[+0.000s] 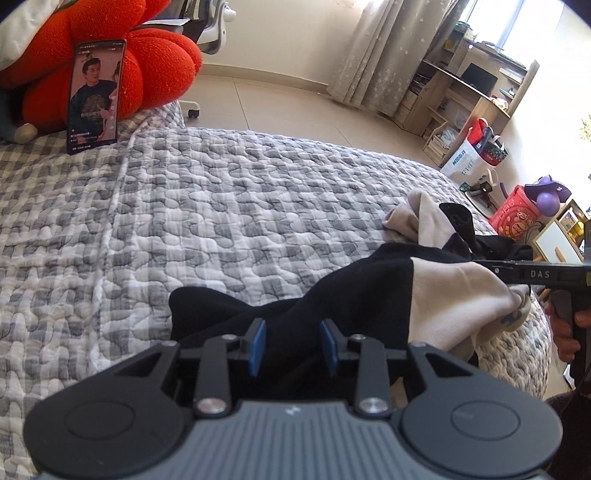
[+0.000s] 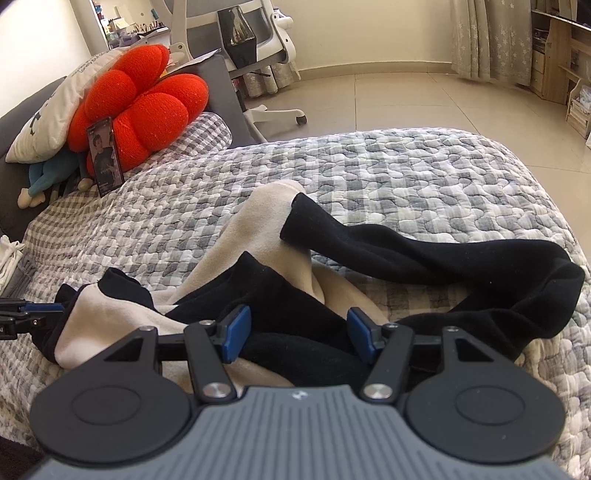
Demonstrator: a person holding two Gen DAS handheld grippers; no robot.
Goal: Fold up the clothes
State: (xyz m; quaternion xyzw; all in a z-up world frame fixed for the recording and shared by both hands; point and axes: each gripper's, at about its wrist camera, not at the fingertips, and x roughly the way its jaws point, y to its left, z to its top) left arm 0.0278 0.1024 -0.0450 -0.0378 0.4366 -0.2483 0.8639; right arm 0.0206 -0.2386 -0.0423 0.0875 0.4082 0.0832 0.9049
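Observation:
A black and beige garment lies crumpled on the grey checked quilt. In the left wrist view my left gripper hovers at its near black edge. The blue pads stand apart, black cloth lies between them, and I see no pinch. The right gripper reaches in from the right, its finger against the beige corner. In the right wrist view the garment spreads ahead, a black sleeve trailing right. My right gripper is wide open over a black fold. The left gripper shows at the left edge.
A phone leans upright on a red cushion at the bed's head, beside a white pillow. An office chair stands on the tiled floor beyond. Wooden shelves and bags line the right. A hand holds the right gripper.

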